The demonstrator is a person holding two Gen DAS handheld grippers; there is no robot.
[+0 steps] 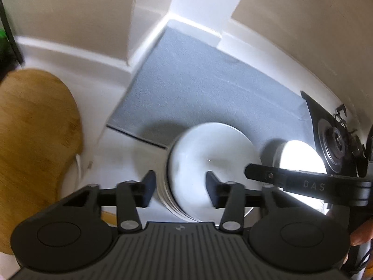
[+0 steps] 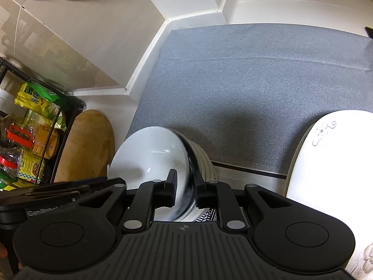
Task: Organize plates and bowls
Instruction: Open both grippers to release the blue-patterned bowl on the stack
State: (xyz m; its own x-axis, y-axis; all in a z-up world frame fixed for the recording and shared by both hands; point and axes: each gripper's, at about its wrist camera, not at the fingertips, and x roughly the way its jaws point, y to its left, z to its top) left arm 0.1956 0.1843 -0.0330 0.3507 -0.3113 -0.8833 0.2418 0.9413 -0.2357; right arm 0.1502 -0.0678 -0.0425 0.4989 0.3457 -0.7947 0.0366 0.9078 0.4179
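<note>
Two grippers work over a stack of bowls (image 1: pixel 209 163) at the near edge of a grey mat (image 2: pixel 244 81). The left gripper (image 1: pixel 179 190) stands apart, straddling the stack's rim without pressing it. The right gripper (image 2: pixel 185 189) has its pads either side of the top bowl (image 2: pixel 153 156)'s tilted rim; whether they pinch it I cannot tell. "DAS" reads on the right gripper's finger. A cutting board (image 1: pixel 35 140) lies left.

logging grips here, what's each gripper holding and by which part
Right gripper pinches the top white bowl by its near rim. Left gripper straddles that rim, open, holding nothing.
</note>
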